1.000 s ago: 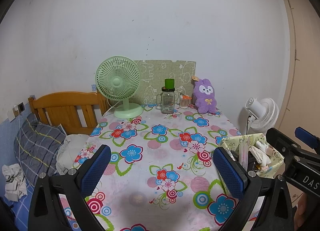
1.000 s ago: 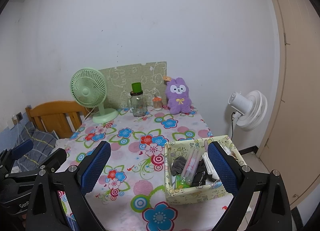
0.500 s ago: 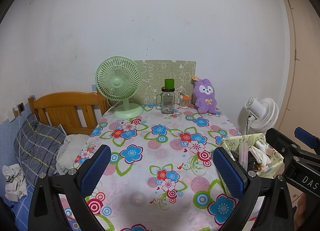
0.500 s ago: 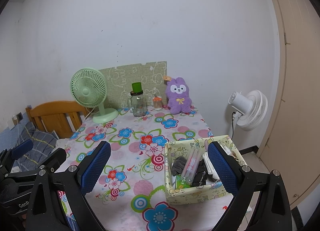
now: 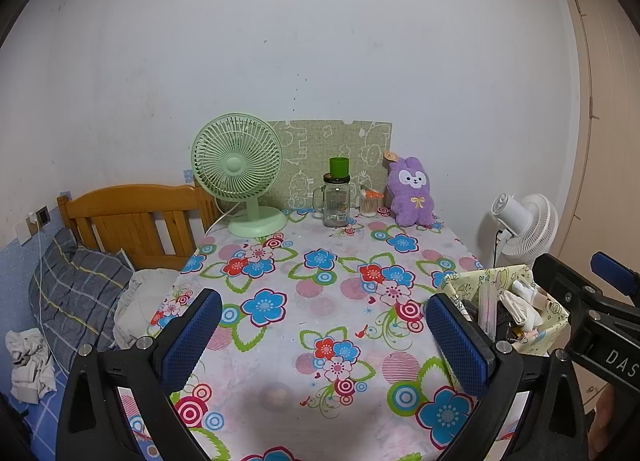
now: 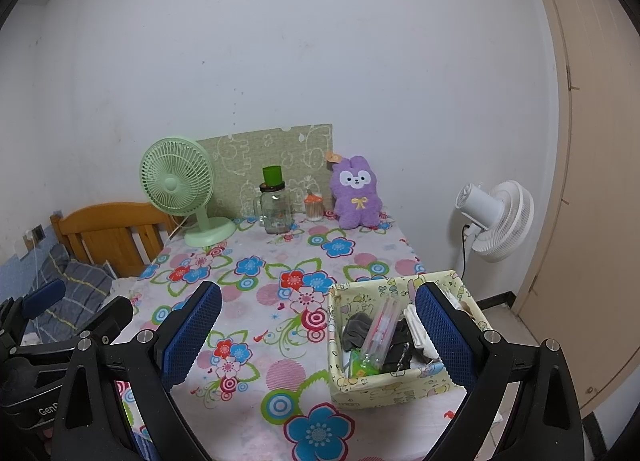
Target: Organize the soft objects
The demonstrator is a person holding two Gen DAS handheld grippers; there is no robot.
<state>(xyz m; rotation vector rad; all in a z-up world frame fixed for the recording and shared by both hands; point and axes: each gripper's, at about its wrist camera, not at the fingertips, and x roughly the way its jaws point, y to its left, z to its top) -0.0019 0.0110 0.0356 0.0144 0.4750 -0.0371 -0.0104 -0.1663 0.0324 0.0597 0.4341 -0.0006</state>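
Left wrist view. My left gripper [image 5: 324, 335] hovers above the near part of the tabletop [image 5: 320, 301], which carries a flowered cloth. My fingers [image 5: 192, 335] are spread wide and hold nothing. At the far edge, against the wall, stand a green desk fan [image 5: 240, 177], a glass jar [image 5: 337, 203] with a green cup on its lid, a small orange-topped container [image 5: 370, 203] and a purple plush rabbit [image 5: 412, 193] (upright, facing me). The fabric storage box [image 5: 504, 309] sits at the right edge of the tabletop, just behind my right finger. White soft items [image 5: 522, 307] and dark ones lie inside it. My right gripper [image 5: 592, 301] shows at the frame's right border, beside the box. A white floor fan [image 5: 524, 225] stands beyond the tabletop on the right. A wooden headboard [image 5: 136, 217] and a plaid pillow [image 5: 76, 289] lie to the left.

Right wrist view. My right gripper [image 6: 318, 335] hovers above the near right part of the tabletop [image 6: 256, 281]. Its fingers [image 6: 444, 335] are likewise spread wide and empty; the right finger overlaps the box's right side in the frame. The storage box [image 6: 384, 385] holds a grey soft item [image 6: 356, 329], a black one [image 6: 400, 345], a clear wrapped pack [image 6: 378, 335] and white folded items (partly hidden by my finger). The plush rabbit [image 6: 357, 193] is well apart from the box, at the far edge. My left gripper [image 6: 52, 325] appears at the lower left.
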